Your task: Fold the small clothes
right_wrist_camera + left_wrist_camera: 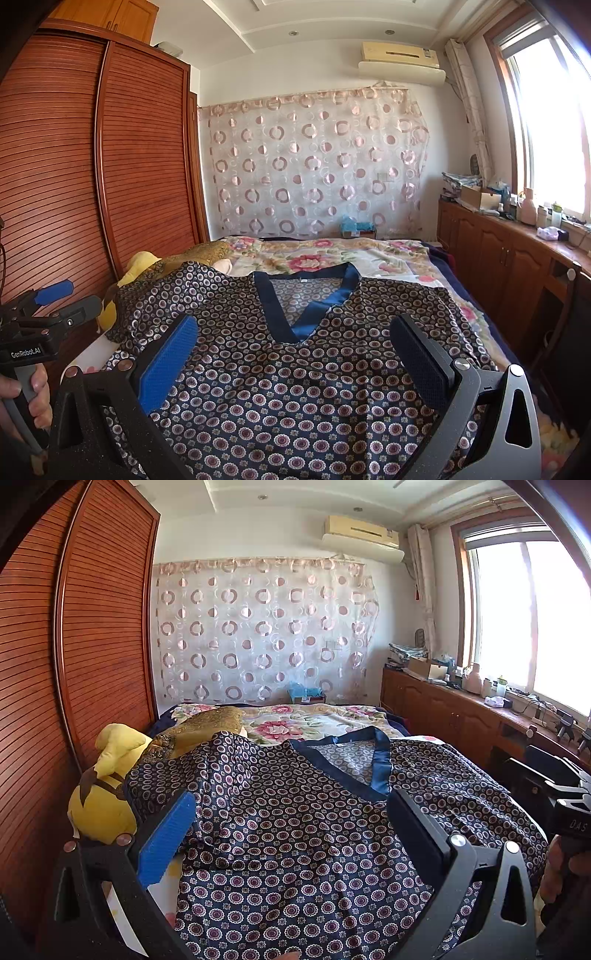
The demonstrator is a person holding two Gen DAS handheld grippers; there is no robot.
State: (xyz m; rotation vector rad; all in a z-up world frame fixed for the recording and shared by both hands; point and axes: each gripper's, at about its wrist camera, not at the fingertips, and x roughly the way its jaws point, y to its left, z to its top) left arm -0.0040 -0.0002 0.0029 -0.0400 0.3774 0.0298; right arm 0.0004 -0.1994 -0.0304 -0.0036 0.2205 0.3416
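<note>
left gripper (291,827) spread, patterned top (295,849), yellow plush (99,805)

- I see a navy top (295,387) patterned with small maroon-and-white rings, its V-neck trimmed plain blue.
- The bedspread (314,258) is cream with pink flowers.
- A plush toy (99,805) is yellow with brown markings.
- The curtain (314,166) shows pink circles.

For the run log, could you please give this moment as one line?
stage: before first fold | patterned top: spread on bed | left tongs: open, empty | right tongs: open, empty
</note>
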